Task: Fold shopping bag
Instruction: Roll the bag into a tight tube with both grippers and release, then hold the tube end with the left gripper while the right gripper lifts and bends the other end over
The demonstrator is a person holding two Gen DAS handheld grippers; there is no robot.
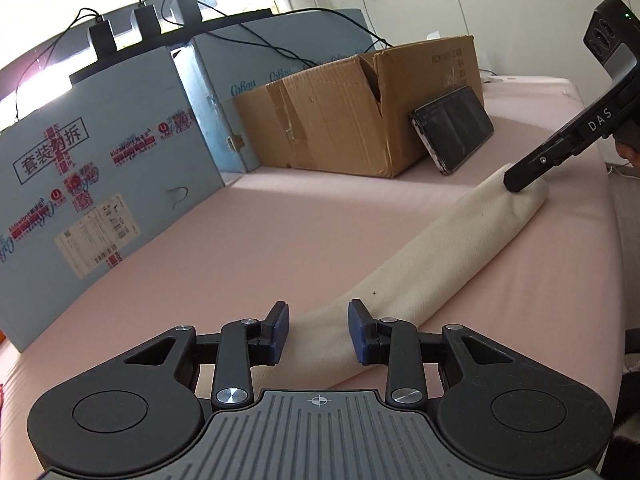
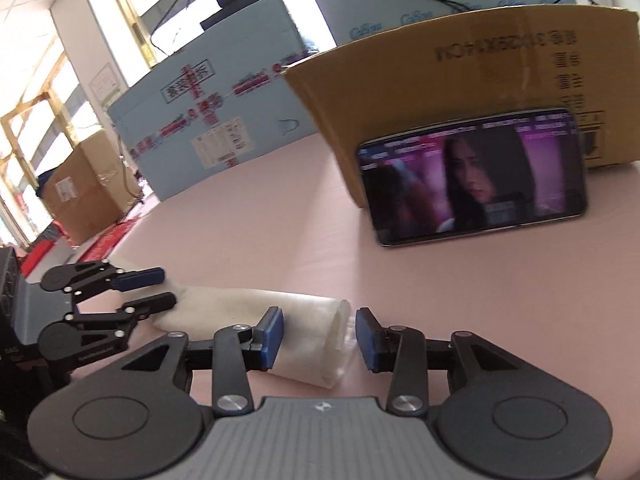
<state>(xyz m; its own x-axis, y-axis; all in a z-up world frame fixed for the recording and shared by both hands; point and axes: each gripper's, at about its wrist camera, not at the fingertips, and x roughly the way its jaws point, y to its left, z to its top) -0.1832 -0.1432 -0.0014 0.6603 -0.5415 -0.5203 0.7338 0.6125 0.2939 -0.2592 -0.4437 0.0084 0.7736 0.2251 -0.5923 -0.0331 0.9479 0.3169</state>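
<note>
The shopping bag (image 1: 448,248) is cream cloth, folded into a long narrow roll on the pink surface (image 1: 240,248). My left gripper (image 1: 319,330) is open with its blue pads on either side of the roll's near end. My right gripper (image 2: 319,338) is open around the roll's other end (image 2: 304,332). In the left wrist view the right gripper's fingers (image 1: 524,178) rest on the far end of the roll. In the right wrist view the left gripper (image 2: 168,288) stands open at the far end.
A brown cardboard box (image 1: 352,112) stands at the back with a phone (image 1: 452,132) leaning against it, its screen lit (image 2: 472,176). Blue cartons (image 1: 100,152) line the left side. The pink surface's edge runs along the right (image 1: 612,240).
</note>
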